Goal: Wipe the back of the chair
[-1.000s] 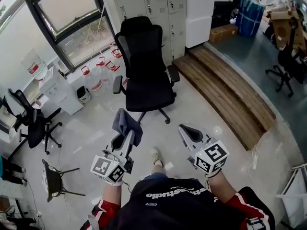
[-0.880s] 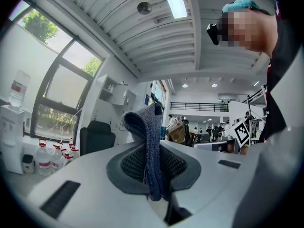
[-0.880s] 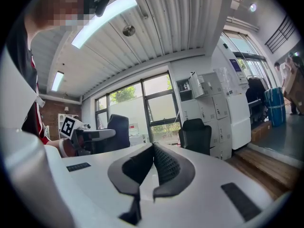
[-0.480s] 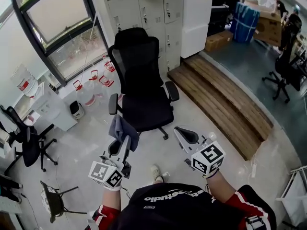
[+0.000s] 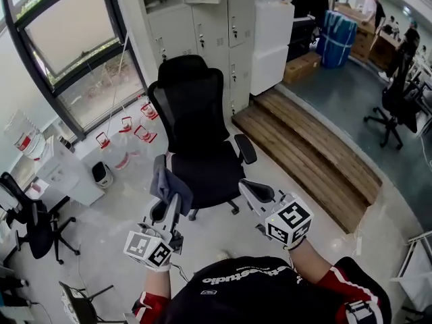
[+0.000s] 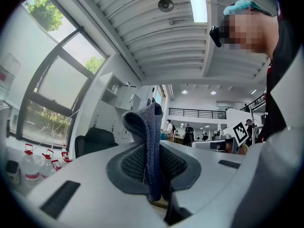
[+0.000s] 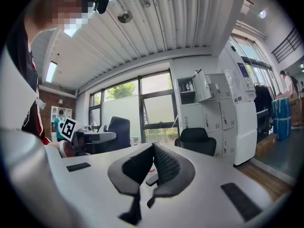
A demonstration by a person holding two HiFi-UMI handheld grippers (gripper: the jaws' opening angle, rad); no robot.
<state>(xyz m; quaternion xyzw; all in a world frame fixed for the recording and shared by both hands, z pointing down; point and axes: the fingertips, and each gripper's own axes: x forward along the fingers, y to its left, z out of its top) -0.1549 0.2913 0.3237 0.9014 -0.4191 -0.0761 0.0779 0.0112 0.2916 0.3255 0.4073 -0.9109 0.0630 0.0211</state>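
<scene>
Head view looks down on the black office chair (image 5: 194, 113), standing on the pale floor (image 5: 121, 228) just ahead of both grippers, its seat toward the person and its back toward the lockers (image 5: 202, 19). The left gripper (image 5: 173, 198) clamps a grey-blue cloth (image 6: 151, 141) that sticks up past its jaw tips. The right gripper (image 7: 153, 151) has its jaws pressed together with nothing between them.

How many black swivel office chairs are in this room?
3: the chair ahead before the lockers, a second chair at the lower left, a third chair at the far right. More may be hidden outside the view.
</scene>
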